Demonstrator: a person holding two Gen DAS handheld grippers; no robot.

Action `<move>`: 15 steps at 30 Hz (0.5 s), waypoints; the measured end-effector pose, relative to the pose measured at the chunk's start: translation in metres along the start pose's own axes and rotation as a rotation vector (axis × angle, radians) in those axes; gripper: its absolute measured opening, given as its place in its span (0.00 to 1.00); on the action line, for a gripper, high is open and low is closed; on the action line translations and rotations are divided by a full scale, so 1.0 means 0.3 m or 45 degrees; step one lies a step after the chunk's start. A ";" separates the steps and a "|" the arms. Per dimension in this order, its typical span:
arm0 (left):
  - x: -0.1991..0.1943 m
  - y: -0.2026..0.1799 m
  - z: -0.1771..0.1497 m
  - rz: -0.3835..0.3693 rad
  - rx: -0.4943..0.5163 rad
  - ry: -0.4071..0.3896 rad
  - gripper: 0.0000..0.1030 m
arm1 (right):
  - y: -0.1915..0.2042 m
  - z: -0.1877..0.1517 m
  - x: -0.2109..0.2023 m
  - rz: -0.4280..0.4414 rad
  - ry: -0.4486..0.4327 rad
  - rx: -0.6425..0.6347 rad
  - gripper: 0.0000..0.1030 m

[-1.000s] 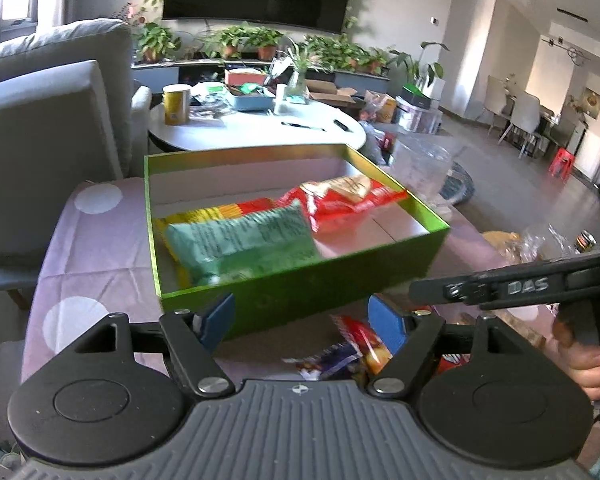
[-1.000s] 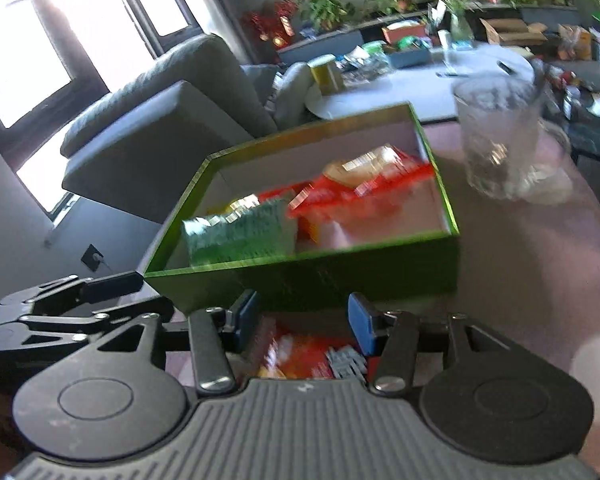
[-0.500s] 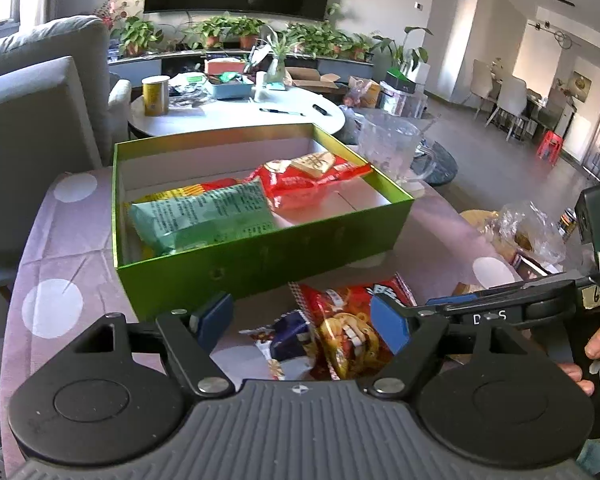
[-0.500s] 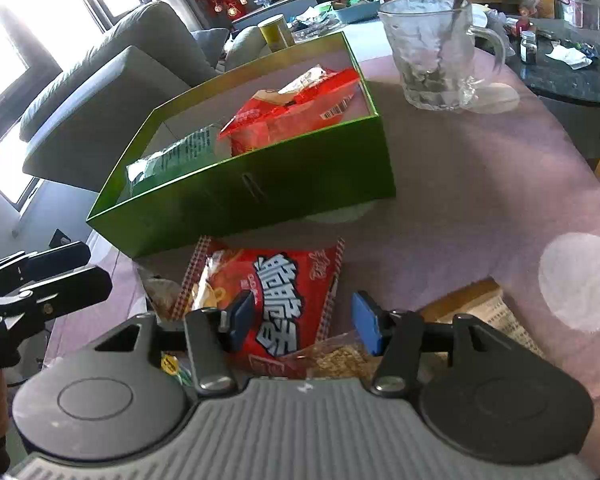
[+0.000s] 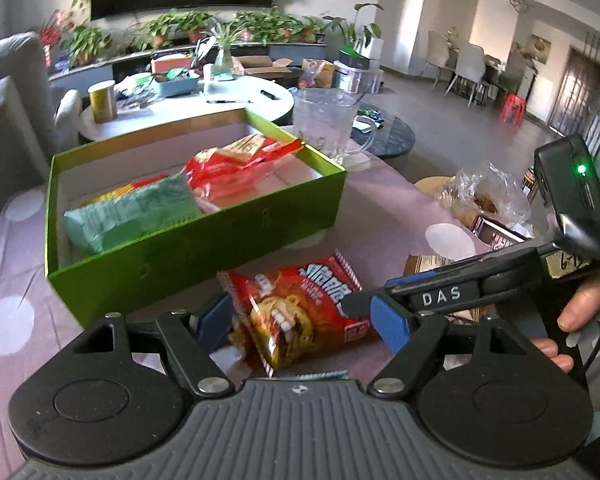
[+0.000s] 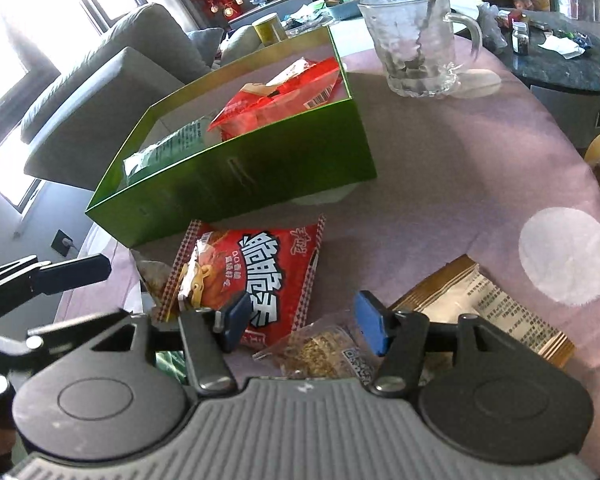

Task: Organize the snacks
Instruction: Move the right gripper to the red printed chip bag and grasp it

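Note:
A green box (image 5: 204, 240) (image 6: 260, 176) on the purple cloth holds a pale green packet (image 5: 132, 212) and red packets (image 5: 236, 164). In front of it lies a red noodle packet (image 5: 300, 308) (image 6: 256, 276). My left gripper (image 5: 300, 320) hovers open over that packet, not touching it. My right gripper (image 6: 300, 320) has its jaws opening above the red packet's near edge and a clear packet of crumbly snack (image 6: 324, 352); nothing is pinched. A brown-and-white packet (image 6: 484, 304) lies to the right. The right gripper (image 5: 380, 300) reaches in from the right in the left wrist view.
A glass mug (image 6: 416, 40) with a spoon stands behind the box on the right. A clear bag of food (image 5: 484, 196) sits at the table's right side. A grey sofa (image 6: 100, 80) is on the left, and a round white table (image 5: 188, 108) behind.
Both grippers drew back from the box, so the red noodle packet now shows in full. The right gripper's jaws have spread wider and sunk toward the packets.

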State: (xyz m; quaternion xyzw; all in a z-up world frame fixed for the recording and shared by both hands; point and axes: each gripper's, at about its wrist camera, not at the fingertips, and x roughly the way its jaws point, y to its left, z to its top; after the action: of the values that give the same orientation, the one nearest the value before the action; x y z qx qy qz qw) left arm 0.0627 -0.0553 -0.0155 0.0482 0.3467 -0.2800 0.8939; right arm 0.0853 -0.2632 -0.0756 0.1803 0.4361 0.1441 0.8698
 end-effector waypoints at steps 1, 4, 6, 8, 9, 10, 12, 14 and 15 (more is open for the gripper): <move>0.008 -0.004 0.007 -0.009 0.009 -0.002 0.72 | -0.003 0.001 -0.001 -0.002 -0.003 0.002 0.64; 0.061 -0.002 0.032 -0.007 0.034 0.012 0.72 | -0.013 -0.001 -0.006 -0.012 -0.013 0.010 0.64; 0.109 0.018 0.043 0.022 0.013 0.053 0.72 | -0.020 -0.001 -0.010 -0.026 -0.021 0.017 0.64; 0.151 0.051 0.044 0.002 -0.049 0.105 0.72 | -0.026 0.000 -0.014 -0.028 -0.024 0.023 0.64; 0.165 0.066 0.040 -0.010 -0.082 0.126 0.72 | -0.030 0.000 -0.016 -0.026 -0.025 0.029 0.64; 0.174 0.077 0.033 -0.011 -0.106 0.144 0.72 | -0.033 0.001 -0.017 -0.025 -0.025 0.034 0.64; 0.178 0.088 0.016 0.022 -0.100 0.159 0.75 | -0.042 0.004 -0.019 -0.022 -0.027 0.047 0.64; 0.169 0.089 0.003 0.056 -0.060 0.164 0.75 | -0.048 0.009 -0.017 -0.017 -0.029 0.062 0.64; 0.166 0.093 0.001 0.060 -0.056 0.166 0.75 | -0.048 0.011 -0.016 -0.017 -0.030 0.063 0.64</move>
State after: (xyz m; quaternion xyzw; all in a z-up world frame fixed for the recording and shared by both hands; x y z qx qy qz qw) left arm 0.1078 -0.0554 -0.0505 0.0549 0.4090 -0.2473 0.8766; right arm 0.0865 -0.2786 -0.0768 0.2005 0.4304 0.1252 0.8711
